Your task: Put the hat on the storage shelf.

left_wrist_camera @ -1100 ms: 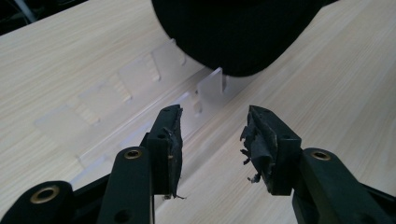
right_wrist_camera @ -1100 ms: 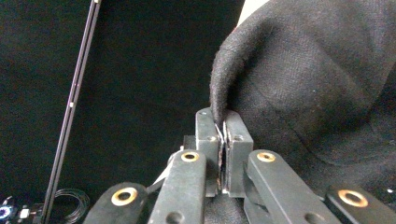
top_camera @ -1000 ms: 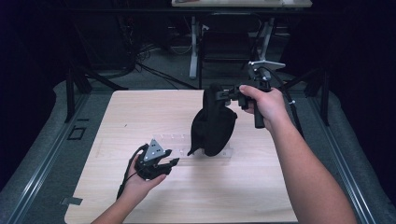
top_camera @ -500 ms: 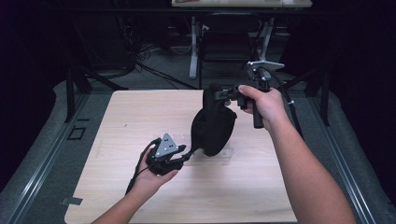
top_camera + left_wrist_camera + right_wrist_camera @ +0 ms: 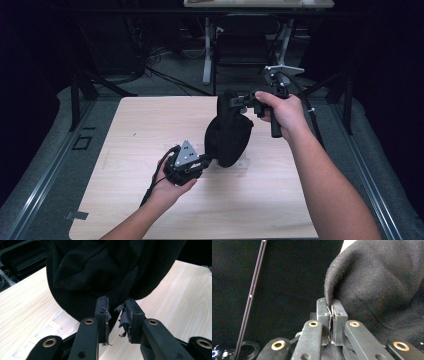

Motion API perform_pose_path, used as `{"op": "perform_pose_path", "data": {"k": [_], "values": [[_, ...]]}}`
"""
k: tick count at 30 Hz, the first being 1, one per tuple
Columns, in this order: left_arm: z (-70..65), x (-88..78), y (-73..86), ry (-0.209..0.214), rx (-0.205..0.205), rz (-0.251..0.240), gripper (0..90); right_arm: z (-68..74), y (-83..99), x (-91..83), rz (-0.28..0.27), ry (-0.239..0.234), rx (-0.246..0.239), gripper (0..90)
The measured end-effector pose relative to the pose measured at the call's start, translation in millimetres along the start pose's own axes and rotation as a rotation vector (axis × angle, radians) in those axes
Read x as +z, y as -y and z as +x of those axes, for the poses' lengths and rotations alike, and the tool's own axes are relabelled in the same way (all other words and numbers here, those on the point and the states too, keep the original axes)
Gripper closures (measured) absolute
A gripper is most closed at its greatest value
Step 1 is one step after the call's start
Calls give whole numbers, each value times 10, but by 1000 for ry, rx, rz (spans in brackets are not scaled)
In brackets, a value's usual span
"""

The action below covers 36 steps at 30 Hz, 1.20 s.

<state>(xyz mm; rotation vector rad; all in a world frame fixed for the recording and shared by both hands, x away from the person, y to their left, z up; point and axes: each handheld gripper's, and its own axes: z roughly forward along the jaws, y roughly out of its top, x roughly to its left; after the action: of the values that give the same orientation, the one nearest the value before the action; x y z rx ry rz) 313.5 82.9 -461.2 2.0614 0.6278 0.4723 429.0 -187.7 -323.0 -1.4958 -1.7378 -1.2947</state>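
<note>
I've got the black cloth (image 5: pixel 229 131) hanging from my right gripper (image 5: pixel 241 101), whose jaws are pressed together on a fold of its upper edge; in the right gripper view the hem (image 5: pixel 329 293) runs straight down into the pinch. The cloth hangs above the middle of the counter (image 5: pixel 125 145), its lower end just over the wood or brushing it; I cannot tell which.

My left gripper (image 5: pixel 206 161) is at the cloth's lower left edge. Its jaws have just been closing and stand part-spread, with a gap showing between the frayed pads (image 5: pixel 127 316). In the left gripper view the bottom curve of the cloth (image 5: pixel 100 275) hangs just beyond the tips and dips toward the gap, but I see no fabric pressed between the pads.

To do this well, I'd judge I should push the left jaws a little further in, so the lower hem sits deep between the pads before I close, and take one layer only. The right hand should hold steady, keeping the cloth taut and hanging rather than swinging away from the left jaws.
</note>
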Motion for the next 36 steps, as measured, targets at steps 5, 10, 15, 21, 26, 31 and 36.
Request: {"op": "perform_pose_path", "data": {"k": [5, 10, 15, 21, 26, 31, 36], "values": [[-23, 10, -7, -14, 30, 10, 796, 7, 4, 14, 0, -3, -1, 872], [-58, 2, -6, -41, 58, 21, 824, 28, 9, 21, 6, -6, -9, 850], [-55, -7, 2, -48, 61, 22, 832, 61, 13, 27, 7, -13, -17, 815], [-54, -14, 9, -54, 58, 20, 836, 97, 19, -30, -2, -27, -26, 805], [-46, -30, 11, -71, 53, 19, 842, 122, 37, -107, -10, -25, -34, 808], [6, -75, 31, -81, 45, 21, 849, 126, 50, -193, -20, -13, -42, 806], [36, -101, 77, -85, 36, 20, 851, 130, 68, -234, -22, -5, -48, 802]]}}
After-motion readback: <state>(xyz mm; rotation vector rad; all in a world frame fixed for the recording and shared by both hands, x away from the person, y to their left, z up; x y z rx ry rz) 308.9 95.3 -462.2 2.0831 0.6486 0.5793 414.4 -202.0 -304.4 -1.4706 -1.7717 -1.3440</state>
